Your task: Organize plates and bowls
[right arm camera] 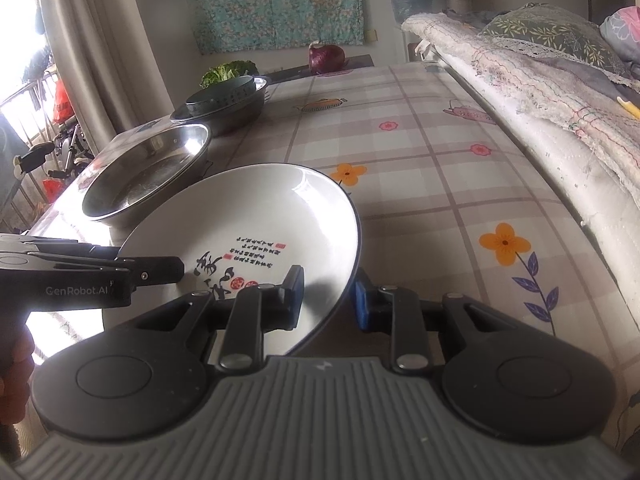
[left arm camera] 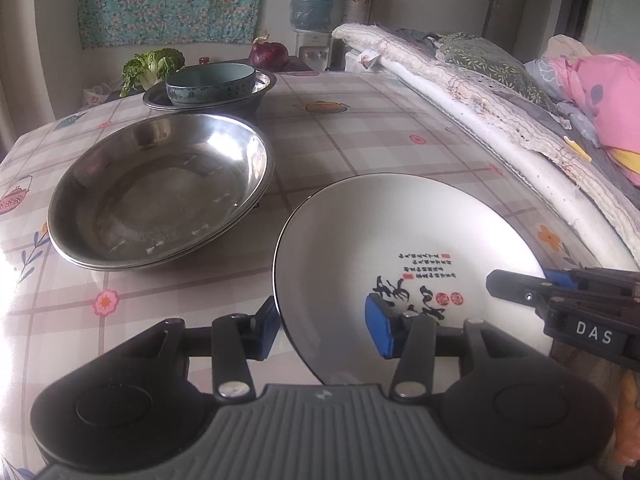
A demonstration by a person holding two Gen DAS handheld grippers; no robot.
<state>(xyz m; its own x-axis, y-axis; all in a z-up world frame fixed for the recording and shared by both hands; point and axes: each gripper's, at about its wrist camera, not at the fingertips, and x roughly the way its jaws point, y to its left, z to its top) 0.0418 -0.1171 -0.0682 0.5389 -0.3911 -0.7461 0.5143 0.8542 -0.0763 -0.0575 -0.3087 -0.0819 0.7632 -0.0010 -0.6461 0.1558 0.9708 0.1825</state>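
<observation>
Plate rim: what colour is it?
Black, a thin line round the white plate; the left wrist view shows it best.

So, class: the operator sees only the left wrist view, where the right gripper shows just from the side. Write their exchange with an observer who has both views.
Operator: Where do the right gripper fingers sit on the white plate?
Observer: They straddle its rim, one finger over the inside and one outside.
Operator: Are they pinching it?
Observer: I cannot tell. Some white plate shows between the inner finger and the rim.
Operator: What is behind my left gripper?
Observer: A hand shows at the picture's edge, just below the gripper's body.
</observation>
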